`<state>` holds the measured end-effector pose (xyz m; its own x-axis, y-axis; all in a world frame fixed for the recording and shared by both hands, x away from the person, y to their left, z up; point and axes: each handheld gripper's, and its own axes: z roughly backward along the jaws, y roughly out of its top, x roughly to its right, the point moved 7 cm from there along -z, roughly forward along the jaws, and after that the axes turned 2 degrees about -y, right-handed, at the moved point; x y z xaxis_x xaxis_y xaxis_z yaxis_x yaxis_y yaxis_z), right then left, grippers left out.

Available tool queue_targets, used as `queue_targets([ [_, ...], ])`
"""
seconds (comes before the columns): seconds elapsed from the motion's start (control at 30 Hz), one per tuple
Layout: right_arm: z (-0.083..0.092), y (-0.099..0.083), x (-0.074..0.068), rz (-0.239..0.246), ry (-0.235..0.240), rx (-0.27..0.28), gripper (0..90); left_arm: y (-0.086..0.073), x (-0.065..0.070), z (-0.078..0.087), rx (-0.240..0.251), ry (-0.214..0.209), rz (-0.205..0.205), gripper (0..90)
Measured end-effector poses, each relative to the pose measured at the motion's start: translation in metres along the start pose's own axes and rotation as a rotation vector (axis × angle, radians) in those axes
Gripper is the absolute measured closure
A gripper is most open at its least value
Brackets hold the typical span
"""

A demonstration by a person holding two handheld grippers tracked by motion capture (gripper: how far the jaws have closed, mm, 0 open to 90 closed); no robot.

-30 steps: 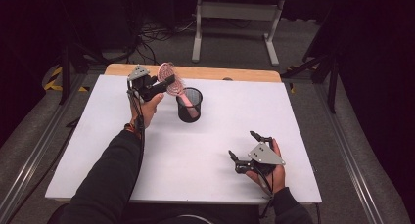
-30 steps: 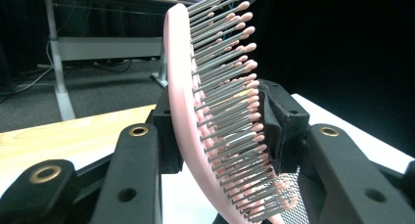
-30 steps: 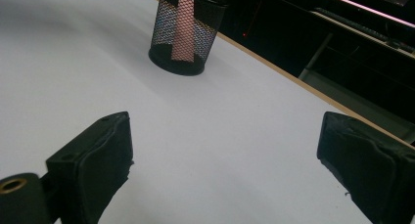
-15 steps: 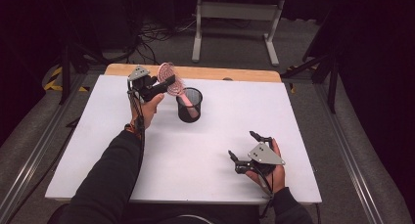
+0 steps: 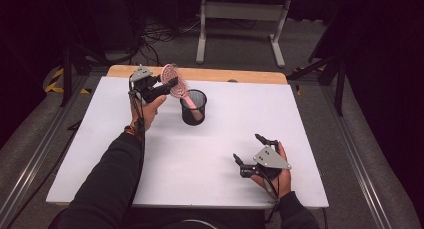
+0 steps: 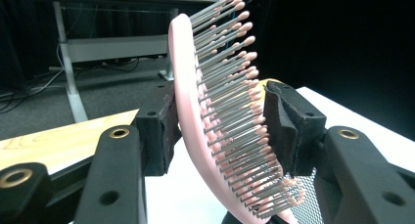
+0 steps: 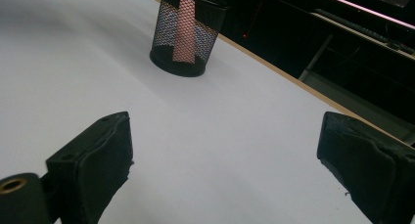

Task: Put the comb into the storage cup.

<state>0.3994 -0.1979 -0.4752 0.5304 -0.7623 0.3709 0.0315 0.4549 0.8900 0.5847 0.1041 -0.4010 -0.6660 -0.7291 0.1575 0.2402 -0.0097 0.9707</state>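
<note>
Starting at the upper left of the high view, the left gripper (image 5: pixel 167 84) sits at the head of a pink hairbrush (image 5: pixel 173 81), above and just left of the black mesh cup (image 5: pixel 193 108). The brush handle already stands down inside the cup, slanting, with the bristled head sticking up out of the rim and leaning toward the left gripper. So, as I read it, the main part of the job is done: the brush is in its holder.

In the left gripper view the jaws have just been opening. The brush head (image 6: pixel 215 111) is between them, its smooth pink back close against the left pad (image 6: pixel 164 131), while the right pad (image 6: pixel 288 131) stands at the bristle tips; whether it presses on them I cannot tell for sure, but the hold looks slackened rather than clamped. What is left, I would say, is to let go fully and draw the gripper clear without tipping the cup.

Moving right across the white desk (image 5: pixel 310 119), the space between is bare. At the lower right of the high view the right gripper (image 5: pixel 250 151) rests on the desk with its jaws spread wide and nothing between them. From the right gripper view the cup (image 7: pixel 188 33) shows at the upper middle, well apart, with the pink handle visible through the mesh.
</note>
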Motion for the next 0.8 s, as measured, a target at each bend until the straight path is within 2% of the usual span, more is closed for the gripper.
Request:
queue_targets([
  [0.4,0.0,0.001,-0.001,-0.001,0.002,0.005,6.6,0.007,-0.002,0.005,0.001,0.02,-0.021,36.9],
  [0.57,0.001,0.001,-0.001,-0.002,-0.001,0.008,6.6,0.009,-0.003,0.007,-0.019,0.04,-0.059,28.0],
  [0.8,0.0,0.001,-0.001,0.002,0.0,0.006,6.6,0.012,-0.003,0.012,-0.019,0.052,-0.071,21.6],
])
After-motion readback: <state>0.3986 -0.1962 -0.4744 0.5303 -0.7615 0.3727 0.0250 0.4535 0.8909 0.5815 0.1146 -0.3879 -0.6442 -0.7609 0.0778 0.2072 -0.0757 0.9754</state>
